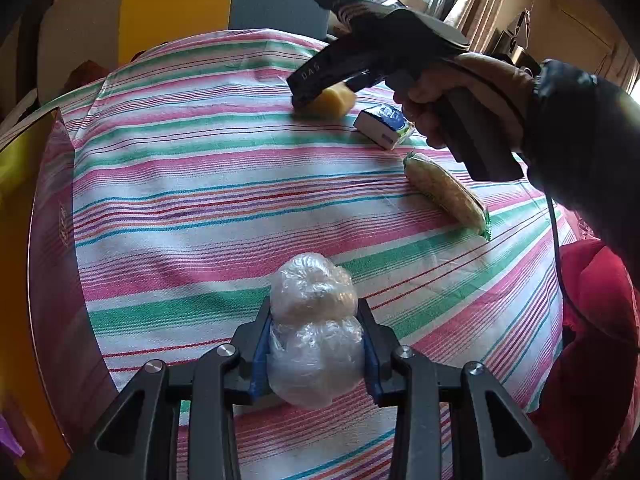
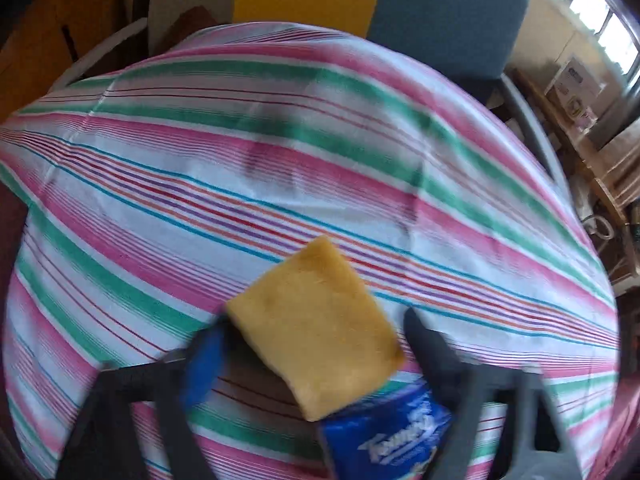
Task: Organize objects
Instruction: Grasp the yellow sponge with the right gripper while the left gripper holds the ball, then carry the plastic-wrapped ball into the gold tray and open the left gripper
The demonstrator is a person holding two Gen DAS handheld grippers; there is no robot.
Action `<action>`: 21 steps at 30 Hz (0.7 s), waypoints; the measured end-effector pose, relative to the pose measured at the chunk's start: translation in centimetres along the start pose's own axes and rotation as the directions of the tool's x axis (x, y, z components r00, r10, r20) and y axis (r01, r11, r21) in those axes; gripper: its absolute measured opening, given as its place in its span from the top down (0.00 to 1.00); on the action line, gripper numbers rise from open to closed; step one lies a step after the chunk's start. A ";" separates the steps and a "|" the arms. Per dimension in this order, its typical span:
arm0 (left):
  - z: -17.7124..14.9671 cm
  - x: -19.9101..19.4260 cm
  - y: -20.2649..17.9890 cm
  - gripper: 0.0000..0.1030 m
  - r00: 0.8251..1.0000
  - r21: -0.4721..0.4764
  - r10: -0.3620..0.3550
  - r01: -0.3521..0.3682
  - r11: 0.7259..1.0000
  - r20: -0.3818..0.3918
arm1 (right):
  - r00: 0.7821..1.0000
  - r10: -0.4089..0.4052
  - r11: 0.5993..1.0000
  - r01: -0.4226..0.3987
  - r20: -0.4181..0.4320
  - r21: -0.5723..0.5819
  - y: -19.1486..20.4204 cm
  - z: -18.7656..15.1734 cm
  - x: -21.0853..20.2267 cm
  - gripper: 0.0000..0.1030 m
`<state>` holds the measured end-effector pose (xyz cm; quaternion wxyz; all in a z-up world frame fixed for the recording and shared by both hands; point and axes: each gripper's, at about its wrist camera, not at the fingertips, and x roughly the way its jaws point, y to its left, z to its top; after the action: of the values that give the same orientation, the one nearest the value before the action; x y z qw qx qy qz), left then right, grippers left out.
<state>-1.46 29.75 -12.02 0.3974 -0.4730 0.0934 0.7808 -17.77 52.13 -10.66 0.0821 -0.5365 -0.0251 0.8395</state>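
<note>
On the striped tablecloth (image 1: 200,208), the left gripper (image 1: 316,344) clamps a clear plastic-wrapped bundle (image 1: 314,328); its long axis runs along the fingers, and its rounded far end sticks out past the tips over the cloth. Farther across the table, the right gripper (image 2: 316,344) straddles a yellow sponge (image 2: 316,328). The sponge lies flat, its long axis slanting across the gap, one corner pointing away. The left finger touches its edge while the right one stands just clear, so the jaws are part-way apart and not gripping. A blue tissue pack (image 2: 388,436) sits beside the sponge's near corner. A wrapped oblong packet (image 1: 444,194) lies nearer the person's sleeve (image 1: 580,128).
</note>
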 end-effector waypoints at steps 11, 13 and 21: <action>-0.5 -0.8 -1.2 0.64 1.000 0.065 0.024 -0.024 0.998 0.005 | 0.988 0.155 0.988 -0.155 -0.023 0.023 4.2 -6.1 -5.4 0.40; -1.0 -1.6 -1.8 0.65 1.000 0.087 0.017 -0.019 0.996 0.016 | 0.986 0.164 0.986 -0.162 -0.027 0.042 4.5 -7.5 -6.0 0.40; -2.6 -6.4 -2.8 0.65 0.998 0.115 0.012 -0.020 0.993 0.069 | 0.987 0.161 0.985 -0.158 -0.030 0.070 5.1 -11.1 -5.1 0.40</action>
<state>3.77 26.85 -7.54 0.4208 -0.4215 0.1286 0.7929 -6.22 45.79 -11.48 0.0331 -0.5487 0.0477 0.8340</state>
